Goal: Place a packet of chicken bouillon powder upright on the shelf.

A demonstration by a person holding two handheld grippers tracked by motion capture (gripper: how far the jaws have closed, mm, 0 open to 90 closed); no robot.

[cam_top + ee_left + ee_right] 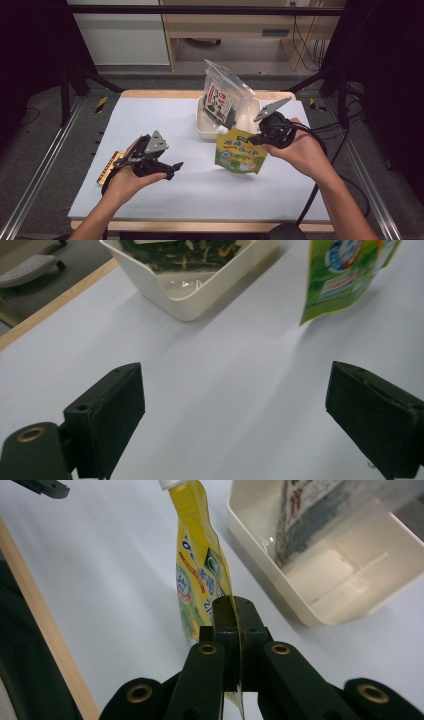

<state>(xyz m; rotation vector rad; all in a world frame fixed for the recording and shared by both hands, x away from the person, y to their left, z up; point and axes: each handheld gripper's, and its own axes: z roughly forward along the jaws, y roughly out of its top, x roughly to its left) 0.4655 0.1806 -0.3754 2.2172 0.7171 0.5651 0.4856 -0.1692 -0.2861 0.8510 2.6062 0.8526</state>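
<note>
**A:** Status, big to small?

**B:** White table (165, 190) first: the cream bin (206, 131) sits at the far middle of it. A clear snack bag (223, 97) already stands in the bin, leaning back, top well above the rim. I count that one as done.

**A:** Next item?

**B:** Green-yellow spout pouch (240, 152). Hanging in the air just in front of the bin, not in it. White cap up, tilted toward the bin wall. The right gripper (257, 138) is clamped flat on its edge; in the right gripper view the jaws are pinched tight with the pouch (200, 575) film between them.

**A:** Left side?

**B:** Left gripper (172, 167) low over the near-left table, jaws spread wide, nothing between them. The left gripper view shows bare table ahead, bin (187, 297) and pouch (345, 277) farther off.

**A:** Anything left over?

**B:** A small yellow packet (109, 167) lies by the left hand near the table's left edge. Untouched; can't read what it is.

**A:** So?

**B:** My read: one in, one in transit, one likely pending. Pouch needs lifting over the rim and releasing.
</note>
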